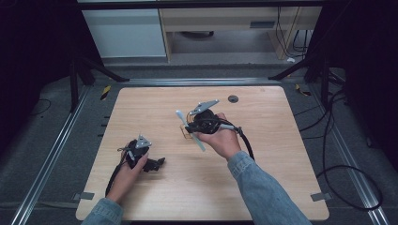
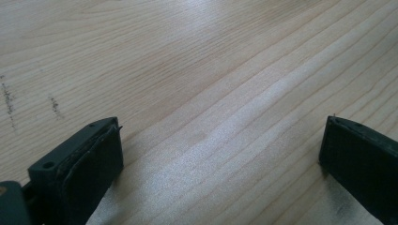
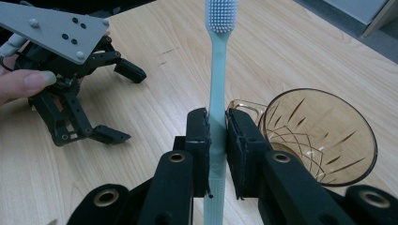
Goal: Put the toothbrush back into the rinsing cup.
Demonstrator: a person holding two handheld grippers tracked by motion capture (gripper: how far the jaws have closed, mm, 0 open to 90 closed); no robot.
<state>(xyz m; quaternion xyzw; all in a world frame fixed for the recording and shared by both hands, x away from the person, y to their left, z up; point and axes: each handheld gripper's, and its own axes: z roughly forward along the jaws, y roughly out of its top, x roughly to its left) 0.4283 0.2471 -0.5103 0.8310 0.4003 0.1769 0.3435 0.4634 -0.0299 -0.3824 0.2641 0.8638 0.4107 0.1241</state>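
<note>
My right gripper [image 3: 217,117] is shut on the handle of a pale blue-green toothbrush [image 3: 217,70], whose bristled head points away from the camera. An amber cut-glass cup [image 3: 324,136] with a handle sits on the table just right of the jaws, its mouth facing up toward the camera. In the high view the right gripper [image 1: 192,127] holds the toothbrush [image 1: 180,116] over the table's middle, with the cup [image 1: 187,134] under it. My left gripper [image 1: 155,164] rests low at the left. Its jaws stand wide apart, and between its pads [image 2: 94,159] there is bare wood.
The wooden table [image 1: 263,154] has a dark round grommet [image 1: 233,98] near its far edge. Black cables [image 1: 338,154] loop on the floor to the right. Metal rails run along both sides, and cabinets stand beyond the far edge.
</note>
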